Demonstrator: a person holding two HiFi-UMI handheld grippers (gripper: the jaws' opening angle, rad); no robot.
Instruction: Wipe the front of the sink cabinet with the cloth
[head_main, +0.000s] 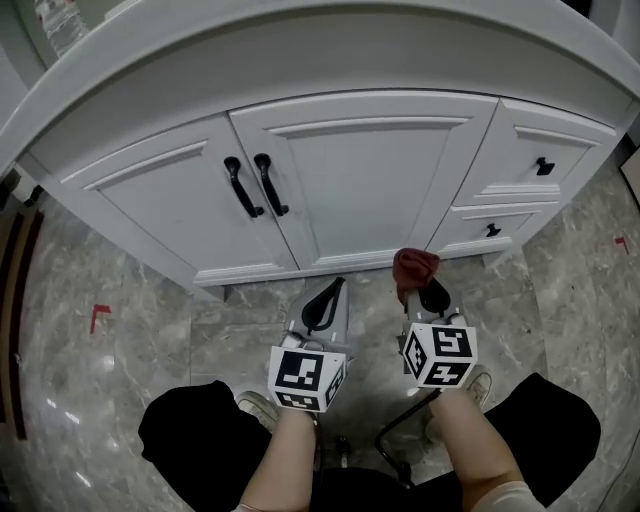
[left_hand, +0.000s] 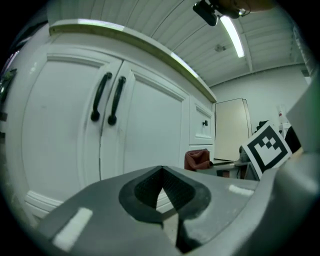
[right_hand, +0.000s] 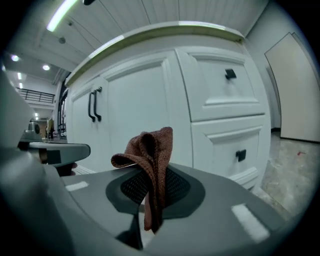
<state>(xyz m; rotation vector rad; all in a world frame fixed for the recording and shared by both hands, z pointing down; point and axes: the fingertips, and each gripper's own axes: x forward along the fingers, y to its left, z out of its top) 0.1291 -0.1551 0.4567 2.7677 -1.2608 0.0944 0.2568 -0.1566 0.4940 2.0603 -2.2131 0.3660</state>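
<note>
The white sink cabinet (head_main: 340, 190) fills the upper head view, with two doors carrying black handles (head_main: 257, 185) and drawers at the right. My right gripper (head_main: 430, 293) is shut on a reddish-brown cloth (head_main: 414, 266), which bunches above the jaws close to the cabinet's base, below the right door. In the right gripper view the cloth (right_hand: 150, 160) stands up from my right gripper (right_hand: 150, 192) before the cabinet (right_hand: 150, 95). My left gripper (head_main: 325, 302) is shut and holds nothing, a little back from the base. The left gripper view shows my left gripper (left_hand: 161, 194), the doors (left_hand: 75, 115) and the cloth (left_hand: 197, 159).
Grey marbled floor tiles (head_main: 150, 330) surround the cabinet. Red tape marks (head_main: 98, 316) lie on the floor at left and far right. The person's knees and shoes (head_main: 258, 405) are at the bottom. Two drawers with black knobs (head_main: 543, 166) sit at the cabinet's right.
</note>
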